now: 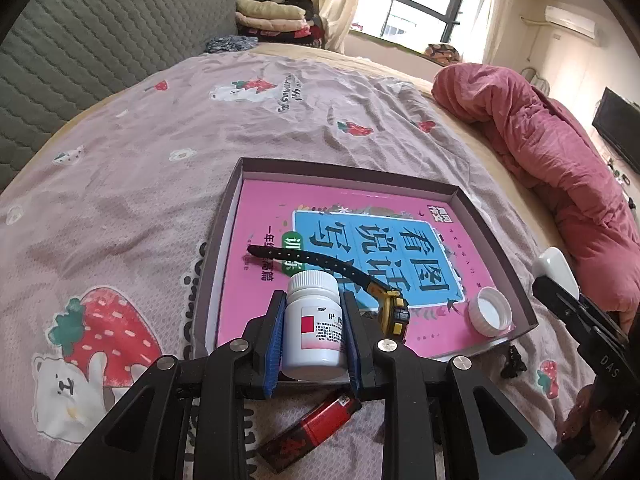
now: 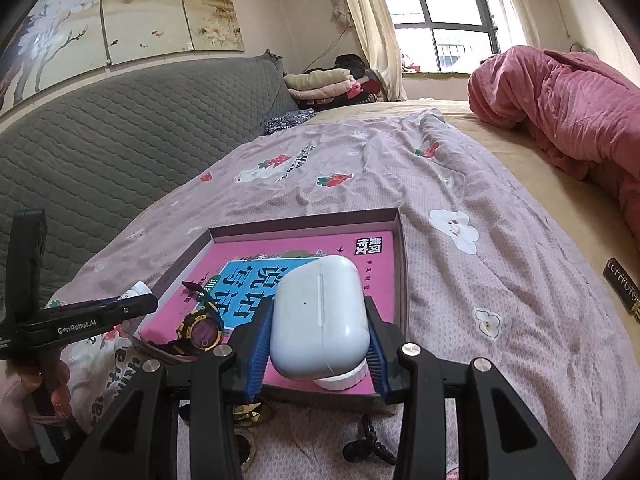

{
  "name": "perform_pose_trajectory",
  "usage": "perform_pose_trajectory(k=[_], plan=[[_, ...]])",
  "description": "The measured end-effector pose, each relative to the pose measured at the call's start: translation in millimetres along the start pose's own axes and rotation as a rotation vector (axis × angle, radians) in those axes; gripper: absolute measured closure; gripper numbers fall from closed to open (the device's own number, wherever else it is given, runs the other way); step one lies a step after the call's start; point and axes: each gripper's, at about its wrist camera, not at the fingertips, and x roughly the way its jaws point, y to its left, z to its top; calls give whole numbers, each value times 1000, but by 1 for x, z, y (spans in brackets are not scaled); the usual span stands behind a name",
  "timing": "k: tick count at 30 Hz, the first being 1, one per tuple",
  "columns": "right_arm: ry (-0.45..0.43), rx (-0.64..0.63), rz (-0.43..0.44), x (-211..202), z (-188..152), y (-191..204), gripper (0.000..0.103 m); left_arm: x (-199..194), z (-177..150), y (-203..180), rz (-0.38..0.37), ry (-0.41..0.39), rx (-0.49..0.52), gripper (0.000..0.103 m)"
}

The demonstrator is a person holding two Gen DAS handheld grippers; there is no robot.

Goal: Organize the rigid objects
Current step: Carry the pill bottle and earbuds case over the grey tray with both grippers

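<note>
My left gripper point(image 1: 314, 312) is shut on a white pill bottle point(image 1: 314, 324) with a red-marked label, held over the near edge of a shallow grey box point(image 1: 348, 174). A pink book point(image 1: 272, 200) fills the box, and on it lie a black-and-yellow wristwatch point(image 1: 394, 308) and a white cap point(image 1: 490, 311). My right gripper point(image 2: 318, 320) is shut on a white earbuds case point(image 2: 320, 316), above the box's near right corner point(image 2: 400, 248). The white cap point(image 2: 342, 380) shows just under the case. The watch point(image 2: 200, 328) lies to its left.
A red lighter point(image 1: 316, 428) lies on the strawberry-print bedspread point(image 1: 120, 208) before the box. A black hair clip point(image 1: 513, 362), a black coiled hair tie point(image 2: 370, 444) and a gold ring point(image 2: 248, 446) lie nearby. A pink quilt point(image 2: 568, 108) is bunched at right, a grey headboard point(image 2: 100, 140) at left.
</note>
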Motion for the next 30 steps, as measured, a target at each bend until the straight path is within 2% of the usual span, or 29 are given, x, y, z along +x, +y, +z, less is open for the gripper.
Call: perform_pose_trajectory(k=[20,30], plan=[[2,7,-9,10,7,-7,61,16,7,2,10,24,3,76],[56,-6,-1,24,3,-7,61,27,8,0,13,43,10,76]])
